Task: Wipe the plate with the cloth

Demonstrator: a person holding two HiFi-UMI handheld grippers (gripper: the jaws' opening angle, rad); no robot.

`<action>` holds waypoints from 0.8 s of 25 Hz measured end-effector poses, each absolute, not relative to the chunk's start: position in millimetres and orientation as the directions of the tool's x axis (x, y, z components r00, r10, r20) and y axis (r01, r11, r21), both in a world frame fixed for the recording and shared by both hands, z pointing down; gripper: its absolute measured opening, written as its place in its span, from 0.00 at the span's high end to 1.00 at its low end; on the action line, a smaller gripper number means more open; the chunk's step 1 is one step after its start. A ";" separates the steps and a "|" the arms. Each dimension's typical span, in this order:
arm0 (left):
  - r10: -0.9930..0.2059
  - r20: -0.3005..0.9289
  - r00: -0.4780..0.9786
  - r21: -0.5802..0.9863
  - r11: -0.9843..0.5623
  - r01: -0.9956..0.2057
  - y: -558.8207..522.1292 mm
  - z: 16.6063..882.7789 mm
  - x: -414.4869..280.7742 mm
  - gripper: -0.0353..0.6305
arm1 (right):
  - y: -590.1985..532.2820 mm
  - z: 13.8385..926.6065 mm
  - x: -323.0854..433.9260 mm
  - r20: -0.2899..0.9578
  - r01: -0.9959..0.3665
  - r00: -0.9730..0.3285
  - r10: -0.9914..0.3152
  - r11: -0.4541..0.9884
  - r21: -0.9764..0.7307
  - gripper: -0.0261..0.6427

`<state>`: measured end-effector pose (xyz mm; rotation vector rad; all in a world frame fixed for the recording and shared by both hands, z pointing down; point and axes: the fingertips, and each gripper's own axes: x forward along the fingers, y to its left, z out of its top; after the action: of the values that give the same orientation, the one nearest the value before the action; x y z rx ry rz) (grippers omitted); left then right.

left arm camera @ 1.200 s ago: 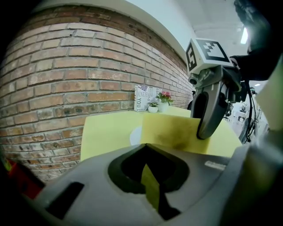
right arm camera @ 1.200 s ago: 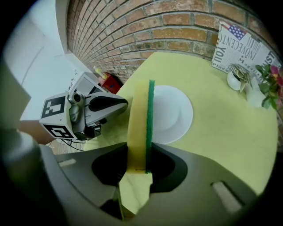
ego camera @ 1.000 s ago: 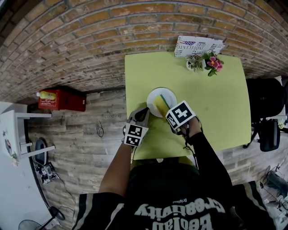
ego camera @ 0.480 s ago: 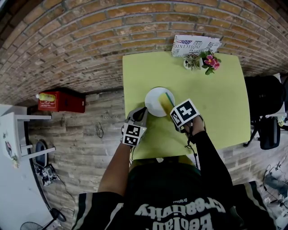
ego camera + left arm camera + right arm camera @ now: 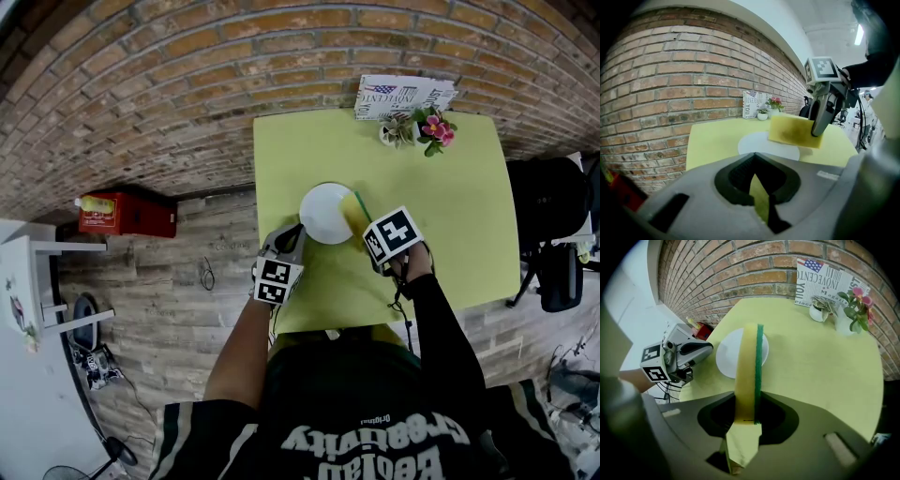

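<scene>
The right tool [image 5: 366, 225] pinched a sponge [image 5: 353, 206] on edge at the right rim of the plate [image 5: 322, 216], mid-frame on the surface [image 5: 450, 187]. Its forearm reached up from the frame's bottom. The left tool [image 5: 289, 239], jaws almost pressed together and empty, was just lower left of the plate.

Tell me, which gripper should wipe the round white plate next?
Right. The right gripper grips the yellow-and-green sponge cloth at the round white plate's rim; the left gripper is shut on nothing, short of the plate.
</scene>
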<state>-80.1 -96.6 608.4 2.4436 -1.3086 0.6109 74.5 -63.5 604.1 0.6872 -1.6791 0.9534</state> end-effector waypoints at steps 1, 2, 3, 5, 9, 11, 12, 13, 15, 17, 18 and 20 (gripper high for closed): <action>-0.709 0.504 0.493 0.066 -0.537 -0.841 -96.2 607.8 -80.0 0.94 | -63.5 604.1 76.7 0.955 -0.817 -0.295 0.010 0.516 -0.258 0.77; -0.708 0.507 0.492 0.067 -0.536 -0.841 -96.0 607.5 -79.9 0.94 | -63.6 604.1 78.8 0.956 -0.819 -0.294 0.007 0.513 -0.256 0.77; -0.708 0.508 0.491 0.066 -0.536 -0.841 -95.7 607.7 -79.8 0.94 | -63.8 604.1 80.8 0.956 -0.822 -0.293 0.005 0.510 -0.254 0.76; -0.708 0.508 0.491 0.065 -0.537 -0.841 -95.2 608.9 -80.2 0.94 | -64.1 603.9 84.8 0.957 -0.826 -0.290 0.000 0.504 -0.250 0.76; -0.706 0.507 0.494 0.065 -0.541 -0.839 -94.5 610.4 -80.0 0.94 | -65.1 603.3 93.8 0.959 -0.837 -0.283 -0.012 0.490 -0.241 0.76; -0.706 0.507 0.494 0.064 -0.541 -0.838 -94.6 610.0 -79.3 0.94 | -66.0 603.0 97.6 0.960 -0.843 -0.278 -0.018 0.485 -0.235 0.76; -0.706 0.508 0.494 0.063 -0.541 -0.839 -94.6 609.7 -79.4 0.94 | -66.4 602.9 99.1 0.961 -0.845 -0.275 -0.021 0.482 -0.231 0.76; -0.706 0.508 0.493 0.062 -0.541 -0.839 -94.7 610.1 -79.8 0.94 | -66.8 603.0 100.9 0.962 -0.848 -0.270 -0.024 0.480 -0.226 0.76; -0.706 0.508 0.493 0.061 -0.542 -0.838 -94.6 611.6 -80.4 0.94 | -67.6 604.3 106.0 0.964 -0.856 -0.263 -0.028 0.469 -0.220 0.76; -0.705 0.510 0.493 0.062 -0.542 -0.838 -94.1 612.3 -80.6 0.94 | -68.2 605.5 111.3 0.965 -0.863 -0.259 -0.032 0.456 -0.217 0.76; -0.704 0.511 0.493 0.062 -0.542 -0.838 -94.1 611.4 -80.4 0.94 | -68.2 605.5 112.8 0.966 -0.865 -0.257 -0.034 0.453 -0.214 0.76; -0.704 0.512 0.492 0.061 -0.542 -0.838 -94.4 609.5 -80.0 0.94 | -67.7 605.1 113.4 0.967 -0.866 -0.254 -0.036 0.452 -0.211 0.76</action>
<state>-80.0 -94.4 609.5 2.4387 -1.3005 0.6301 113.4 -67.7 605.1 0.7970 -1.6365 0.9737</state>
